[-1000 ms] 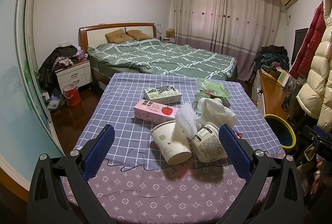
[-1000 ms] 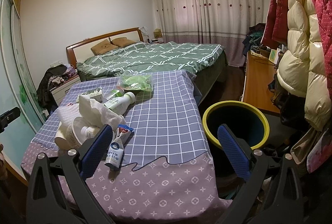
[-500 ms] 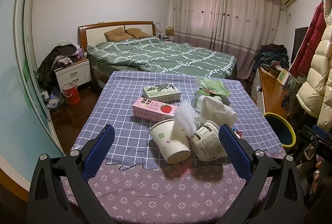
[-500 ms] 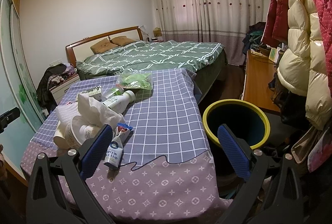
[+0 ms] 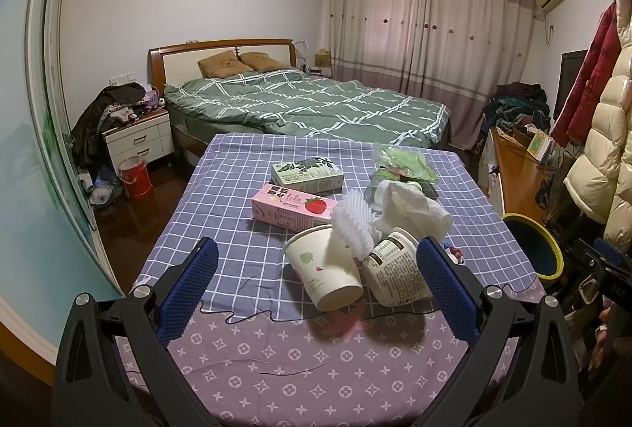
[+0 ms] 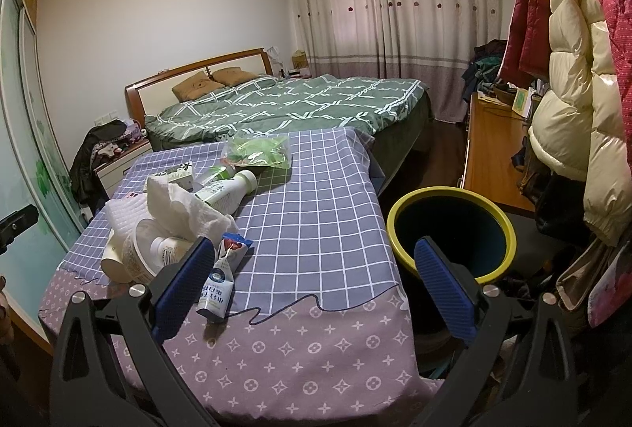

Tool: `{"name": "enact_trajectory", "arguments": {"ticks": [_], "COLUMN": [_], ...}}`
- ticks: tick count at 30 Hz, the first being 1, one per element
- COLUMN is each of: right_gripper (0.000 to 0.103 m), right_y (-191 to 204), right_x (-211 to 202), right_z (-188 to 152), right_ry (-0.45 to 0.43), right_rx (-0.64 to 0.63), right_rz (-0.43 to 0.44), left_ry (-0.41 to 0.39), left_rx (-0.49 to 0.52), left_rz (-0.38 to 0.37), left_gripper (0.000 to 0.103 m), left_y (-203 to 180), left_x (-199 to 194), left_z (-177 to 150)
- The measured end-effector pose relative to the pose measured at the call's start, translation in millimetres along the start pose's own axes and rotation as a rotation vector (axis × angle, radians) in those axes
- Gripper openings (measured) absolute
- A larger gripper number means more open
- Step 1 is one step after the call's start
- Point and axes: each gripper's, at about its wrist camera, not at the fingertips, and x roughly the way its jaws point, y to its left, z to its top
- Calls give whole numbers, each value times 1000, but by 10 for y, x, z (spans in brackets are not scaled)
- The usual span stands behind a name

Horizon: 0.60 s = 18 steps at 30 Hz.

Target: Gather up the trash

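Two claws are hovering over a cloth-covered surface point(image 5: 245, 190) strewn with trash, and both are spread wide apart, gripping nothing.

The left claw point(image 5: 316, 284) is pointing at a heap just ahead of it. A tipped paper cup point(image 5: 322, 271) and a tipped printed tub point(image 5: 395, 279) are lying side by side between its blue fingers point(image 5: 189, 284), close in front of the tips. Just beyond them, white foam netting point(image 5: 353, 219) and crumpled tissue point(image 5: 410, 207) are piling up. Farther ahead, a pink strawberry milk carton point(image 5: 294, 207) and a green tea carton point(image 5: 306, 174) are lying flat.

The right claw point(image 6: 312, 284) is hanging over the surface's near right corner. A small milk pouch point(image 6: 219, 286) is lying just beside its left finger. A yellow-rimmed trash bin point(image 6: 452, 229) is standing on the floor off the surface's right edge, directly behind the right finger. A white bottle point(image 6: 225, 190) and a green plastic bag point(image 6: 258, 150) are lying farther ahead to the left.
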Motion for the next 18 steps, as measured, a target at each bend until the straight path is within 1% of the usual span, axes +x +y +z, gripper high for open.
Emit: {"name": "enact_trajectory", "arguments": {"ticks": [6,8,11,15,17,18], "right_gripper": [97,97,97,97,96,94], "right_y": [-1,33,197,527,675,734], "right_x": [3,47,227,571,752,826], "right_z": [-1,-23,-109,-306,-400,-434], "right_ry": [1,13,67,169,212,230], "right_rx": [2,-1,-32,-100,-129,-140], "right_rz": [3,18,63,137,148,146], "left_ry": [-2,-6,-8,-8,-4,-1], "left_rx": [0,-1,-12,-21,-22,-25], "left_rz": [1,4,13,18,19,18], "left_gripper": [99,99,99,99,99,99], "left_y": [1,5,39,83,107,120], "left_x": [-3,6,26,58,87,102], "left_z": [2,2,1,-20,-34,-40]}}
